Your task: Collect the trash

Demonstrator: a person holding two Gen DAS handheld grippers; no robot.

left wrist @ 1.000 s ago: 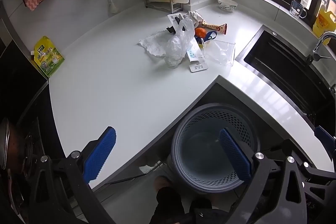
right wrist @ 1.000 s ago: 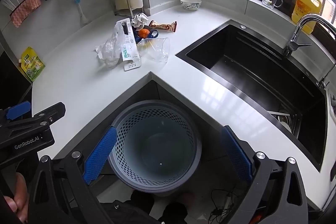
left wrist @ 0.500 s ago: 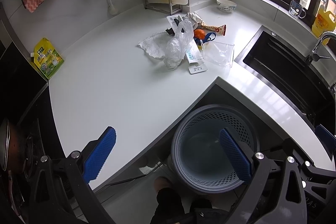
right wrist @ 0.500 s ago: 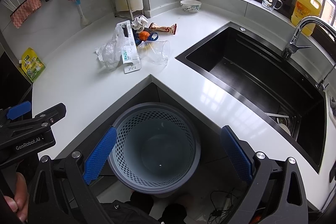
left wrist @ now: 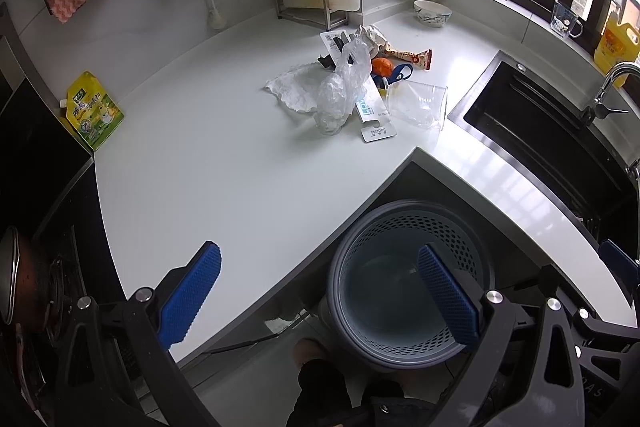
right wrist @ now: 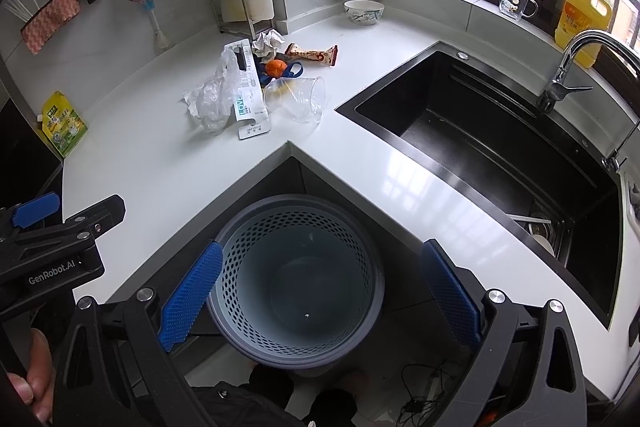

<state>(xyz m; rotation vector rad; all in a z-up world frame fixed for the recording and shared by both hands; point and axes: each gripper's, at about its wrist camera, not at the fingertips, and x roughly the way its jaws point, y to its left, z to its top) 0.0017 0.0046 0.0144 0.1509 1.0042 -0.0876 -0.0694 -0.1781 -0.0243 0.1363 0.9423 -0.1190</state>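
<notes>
Trash pile (left wrist: pixel 360 83) is sitting at twelve o'clock, barely nearer than before; I'm holding both hand-held grippers (left wrist: pixel 316 301) (right wrist: pixel 318 297) open and empty above the empty bin (right wrist: pixel 296 279).

My left gripper (left wrist: pixel 320 297) has its jaws spread wide, with nothing between the blue pads (left wrist: pixel 190 301). My right gripper (right wrist: pixel 320 297) is spread just as wide and holds nothing. In the right wrist view the left gripper's black frame sits at the left edge, level with the right one, and a hand (right wrist: pixel 30 373) grips it from below.
</notes>
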